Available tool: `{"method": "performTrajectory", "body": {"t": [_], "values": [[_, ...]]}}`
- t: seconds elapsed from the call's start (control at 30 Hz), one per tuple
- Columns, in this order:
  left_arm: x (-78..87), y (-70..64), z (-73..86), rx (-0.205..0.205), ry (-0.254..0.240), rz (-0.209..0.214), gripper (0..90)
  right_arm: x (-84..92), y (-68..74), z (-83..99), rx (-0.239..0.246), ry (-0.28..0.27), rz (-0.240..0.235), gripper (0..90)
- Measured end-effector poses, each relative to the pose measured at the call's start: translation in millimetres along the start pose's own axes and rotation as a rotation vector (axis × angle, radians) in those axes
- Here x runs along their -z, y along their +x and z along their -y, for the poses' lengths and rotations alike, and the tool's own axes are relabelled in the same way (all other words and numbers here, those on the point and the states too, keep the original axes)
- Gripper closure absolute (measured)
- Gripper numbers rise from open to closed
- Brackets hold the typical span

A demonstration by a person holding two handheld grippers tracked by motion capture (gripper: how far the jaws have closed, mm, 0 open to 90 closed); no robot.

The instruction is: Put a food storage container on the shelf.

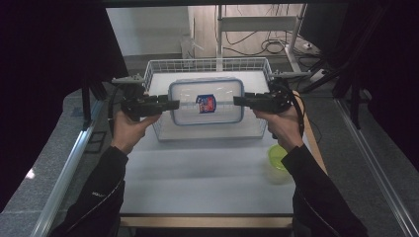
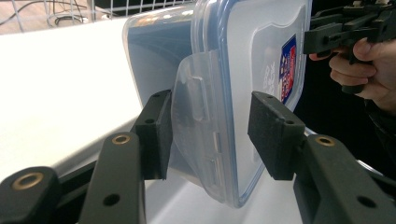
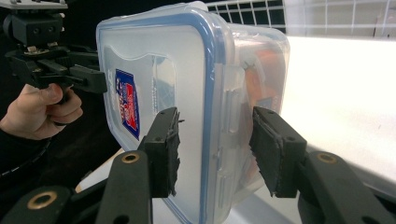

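A clear plastic box [image 1: 206, 101] with a blue-rimmed lid and a red-and-blue sticker lies lid up in a white wire basket [image 1: 207, 61]. My left gripper [image 1: 174, 104] is at its left end and my right gripper [image 1: 237, 101] at its right end. In the left gripper view the jaws [image 2: 208, 109] straddle the box's [image 2: 252, 56] latch flap, with a small gap on the lid side. In the right gripper view the jaws [image 3: 215, 126] stand either side of the lid rim [image 3: 159, 70], with gaps showing. I cannot tell if the box rests on the basket floor.
The basket stands at the far end of a white table [image 1: 197, 177]. A small yellow-green bowl [image 1: 277, 157] sits near the table's right edge, beside the right forearm. Metal rails run along both sides of the table.
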State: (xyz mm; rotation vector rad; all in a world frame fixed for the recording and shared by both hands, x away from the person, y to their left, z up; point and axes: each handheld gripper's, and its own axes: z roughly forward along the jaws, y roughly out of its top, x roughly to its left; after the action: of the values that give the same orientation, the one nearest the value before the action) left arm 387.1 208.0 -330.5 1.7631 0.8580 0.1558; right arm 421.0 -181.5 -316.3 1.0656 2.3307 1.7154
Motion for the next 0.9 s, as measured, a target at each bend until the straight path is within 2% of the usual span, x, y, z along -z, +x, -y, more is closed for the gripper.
{"method": "performTrajectory", "body": {"t": [0.67, 0.9], "values": [[-18.1, 33.6, -40.0, 0.041, -0.021, 0.011, 51.3, -13.6, -28.3, -46.8, -0.049, -0.025, 0.021, 53.1], [-23.5, 41.9, -46.8, 0.054, -0.015, 0.005, 51.3, -19.4, -37.9, -55.8, -0.058, -0.033, 0.023, 53.0]]}}
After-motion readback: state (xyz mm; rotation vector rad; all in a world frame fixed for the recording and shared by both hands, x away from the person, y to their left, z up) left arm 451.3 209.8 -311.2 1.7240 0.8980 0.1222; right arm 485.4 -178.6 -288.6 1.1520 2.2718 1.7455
